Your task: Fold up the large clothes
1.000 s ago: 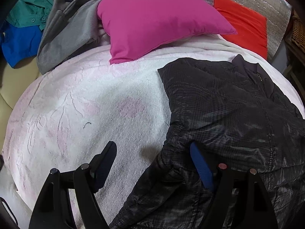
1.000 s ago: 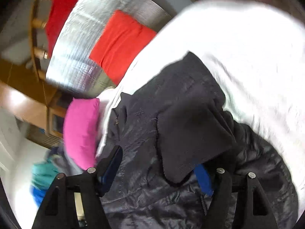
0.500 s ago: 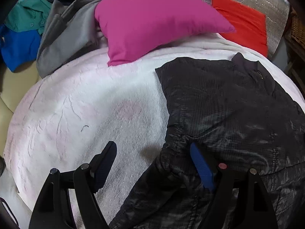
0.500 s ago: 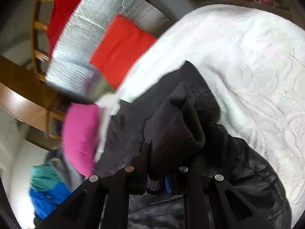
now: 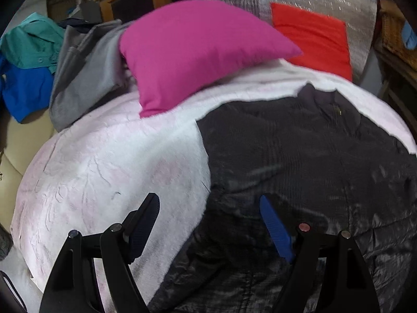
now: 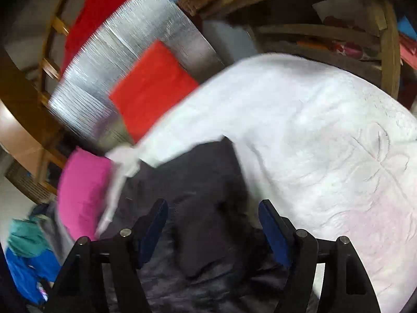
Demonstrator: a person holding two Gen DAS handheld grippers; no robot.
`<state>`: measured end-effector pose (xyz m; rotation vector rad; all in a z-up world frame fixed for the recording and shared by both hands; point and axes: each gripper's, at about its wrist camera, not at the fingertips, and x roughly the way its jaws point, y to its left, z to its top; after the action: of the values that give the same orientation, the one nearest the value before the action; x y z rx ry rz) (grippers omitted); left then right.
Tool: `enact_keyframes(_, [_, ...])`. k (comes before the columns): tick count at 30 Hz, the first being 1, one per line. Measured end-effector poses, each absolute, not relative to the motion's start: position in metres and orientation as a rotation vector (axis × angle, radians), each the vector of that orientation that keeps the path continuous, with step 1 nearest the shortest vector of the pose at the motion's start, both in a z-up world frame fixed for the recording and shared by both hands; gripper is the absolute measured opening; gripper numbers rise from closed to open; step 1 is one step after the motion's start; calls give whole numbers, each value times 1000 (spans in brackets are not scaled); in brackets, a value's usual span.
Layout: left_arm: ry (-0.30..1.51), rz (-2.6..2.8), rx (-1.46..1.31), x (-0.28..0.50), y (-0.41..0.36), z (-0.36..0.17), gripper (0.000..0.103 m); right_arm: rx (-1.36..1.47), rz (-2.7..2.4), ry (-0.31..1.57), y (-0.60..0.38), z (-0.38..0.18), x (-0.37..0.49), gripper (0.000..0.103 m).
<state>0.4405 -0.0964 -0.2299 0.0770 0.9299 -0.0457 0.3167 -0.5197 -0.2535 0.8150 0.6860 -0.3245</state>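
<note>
Left wrist: left tool (image 5: 208, 224) spread, pinching nothing, over the black jacket (image 5: 312, 161) lying on the white bedspread (image 5: 109, 161). Right wrist: right tool (image 6: 212, 221) opening, jacket (image 6: 198, 208) beneath, unpinched. Folding barely begun, most left.
</note>
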Motion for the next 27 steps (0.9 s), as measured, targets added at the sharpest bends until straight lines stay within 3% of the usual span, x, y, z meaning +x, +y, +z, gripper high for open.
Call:
enact_keyframes(5, [992,-87,26,445,-96,-241,80,897,-225,817,-520,-289,347,75])
enact_keyframes(8, [989,-91,18,446,-95,-241,80,668,-269,822,-497,-275,356,40])
enact_keyframes(9, [986,-88,18,446,-95,-240,80,642,-279,811,-493,-271,355,32])
enact_keyframes(12, [956,-74,20,444,-95,-234,80,659,-269,736,-492,-253,344,28])
enact_keyframes(16, [957,-58,31,443,-94,-234,80,654,-293,774,-495,-263,347,27])
enact_keyframes(18, [1002,-59,31,446,-93,-243,80,684,-301,860,-500,-285,354,37])
enact_keyframes(21, [1018,-65,13,446,-91,-245,80,756,-276,840,-509,-282,347,40])
enact_keyframes(22, [1015,-66,13,445,-90,-243,80,760,-268,824,-511,-276,341,44])
enact_keyframes(24, [1005,-67,16,443,-90,-240,80,763,-253,799,-513,-267,333,68])
enact_keyframes(27, [993,-76,14,439,-88,-235,80,738,-250,783,-513,-259,324,68])
